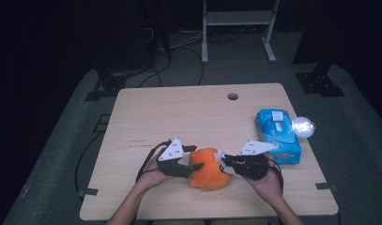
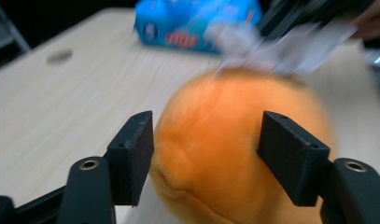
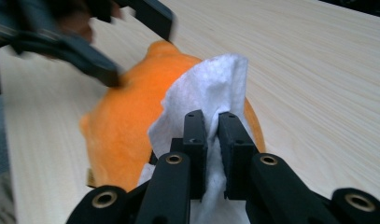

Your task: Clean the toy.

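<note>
- The orange plush (image 1: 208, 168) is sat at the table's (image 1: 179, 112) near edge, straddled by the left gripper (image 2: 206, 154), jaws apart, not clamped.
- A white wipe (image 3: 211, 88) is pinched tight by the right gripper (image 3: 212, 140).
- Plush should probably be steadied first, then wiped gently.

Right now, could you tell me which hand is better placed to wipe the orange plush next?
The right: its claw is already shut on the white wipe, resting against the orange plush. The left claw merely straddles the plush.
</note>
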A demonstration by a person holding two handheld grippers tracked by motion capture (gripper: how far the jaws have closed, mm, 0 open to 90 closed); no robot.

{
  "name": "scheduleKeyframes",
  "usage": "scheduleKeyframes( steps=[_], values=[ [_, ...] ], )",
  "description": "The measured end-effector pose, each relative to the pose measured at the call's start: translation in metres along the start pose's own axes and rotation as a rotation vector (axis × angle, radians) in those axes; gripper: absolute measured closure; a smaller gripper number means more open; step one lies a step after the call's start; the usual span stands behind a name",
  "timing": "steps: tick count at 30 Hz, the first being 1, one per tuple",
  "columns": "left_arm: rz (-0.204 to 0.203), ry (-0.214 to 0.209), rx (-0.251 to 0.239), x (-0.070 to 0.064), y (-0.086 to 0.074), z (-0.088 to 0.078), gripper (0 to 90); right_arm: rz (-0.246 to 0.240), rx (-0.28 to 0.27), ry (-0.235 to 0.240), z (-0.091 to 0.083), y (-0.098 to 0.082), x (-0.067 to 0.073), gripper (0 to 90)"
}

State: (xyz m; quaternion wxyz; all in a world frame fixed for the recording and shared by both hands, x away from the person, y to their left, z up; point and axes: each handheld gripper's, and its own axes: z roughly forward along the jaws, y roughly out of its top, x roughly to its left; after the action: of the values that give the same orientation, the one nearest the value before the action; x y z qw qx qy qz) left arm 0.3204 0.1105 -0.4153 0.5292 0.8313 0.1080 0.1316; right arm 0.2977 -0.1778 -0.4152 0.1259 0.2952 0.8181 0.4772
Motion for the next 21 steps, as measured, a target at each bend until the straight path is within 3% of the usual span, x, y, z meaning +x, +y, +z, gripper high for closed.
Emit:
scheduleKeyframes(
  steps=[1,3,5,8,10,13,15,18,21],
  values=[
    [0.007,-0.024,-0.007,-0.002,0.001,0.000,34.2,0.006,-0.001,-0.005,0.000,-0.001,-0.002,81.4],
    [0.043,-0.065,0.026,-0.007,0.000,0.005,34.1,0.025,-0.004,0.005,0.000,-0.001,-0.005,81.1],
    [0.077,-0.068,0.076,-0.011,-0.004,0.013,33.9,0.035,-0.006,0.017,0.000,0.000,-0.007,81.1],
    [0.038,-0.039,0.081,-0.010,-0.009,0.018,34.2,0.006,-0.022,0.016,-0.004,0.003,0.000,81.3],
    [0.012,-0.026,0.079,-0.007,-0.010,0.019,34.4,-0.018,-0.036,0.061,-0.004,0.006,0.009,81.3],
    [-0.009,0.000,0.085,-0.004,-0.012,0.019,34.3,-0.087,0.000,0.044,0.003,0.008,0.023,81.3],
    [-0.014,-0.006,0.081,-0.003,-0.012,0.017,33.7,-0.063,-0.001,0.040,0.005,0.007,0.019,81.3],
    [0.018,-0.065,0.073,-0.006,-0.008,0.014,18.8,-0.027,-0.003,0.012,0.003,0.003,0.007,81.1],
    [0.050,-0.073,0.081,-0.010,-0.007,0.018,14.0,0.005,0.002,0.001,0.002,-0.001,-0.003,80.9]
  ],
)
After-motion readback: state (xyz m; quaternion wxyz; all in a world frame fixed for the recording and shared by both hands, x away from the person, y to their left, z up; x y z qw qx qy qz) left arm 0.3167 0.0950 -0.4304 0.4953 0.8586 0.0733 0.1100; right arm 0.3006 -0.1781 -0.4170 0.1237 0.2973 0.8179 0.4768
